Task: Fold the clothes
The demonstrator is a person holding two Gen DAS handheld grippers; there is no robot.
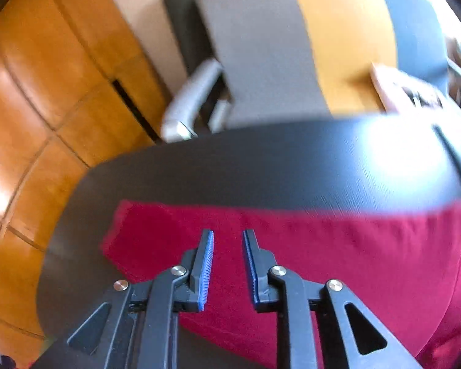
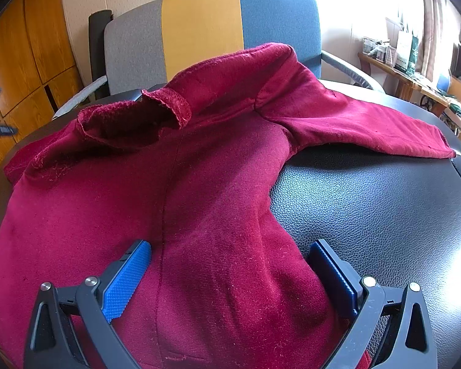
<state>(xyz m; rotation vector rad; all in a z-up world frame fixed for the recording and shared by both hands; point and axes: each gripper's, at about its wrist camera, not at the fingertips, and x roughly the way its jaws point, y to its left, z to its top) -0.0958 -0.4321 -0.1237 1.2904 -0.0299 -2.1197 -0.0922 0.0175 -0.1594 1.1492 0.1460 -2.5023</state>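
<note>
Spread across a round black table [image 2: 368,215] with a leather-grain top: a dark red, soft knitted long-sleeved top [image 2: 199,200], body toward six o'clock in the right wrist view, collar rumpled and standing up near ten o'clock, one sleeve stretched flat toward three o'clock. Behind it, at twelve o'clock, a chair with grey, yellow and blue back panels [image 2: 206,27]. Right gripper [image 2: 230,276] spread wide, blue-padded fingers straddling a raised ridge of the body fabric near the lower hem, apparently resting on or just above the cloth, nothing pinched yet. Left gripper [image 1: 227,264] released too, a narrower gap between its pads, hovering over a flat red stretch near the garment's edge, with the sleeve end at about ten o'clock in that blurred view. Judged from the drape: light, limp, non-slippery knit, prone to sagging and bunching wherever unsupported, no risk of damage. Best taken at hem corners, shoulder seams or the sleeve cuff, pinching both layers together for a clean fold line.
</note>
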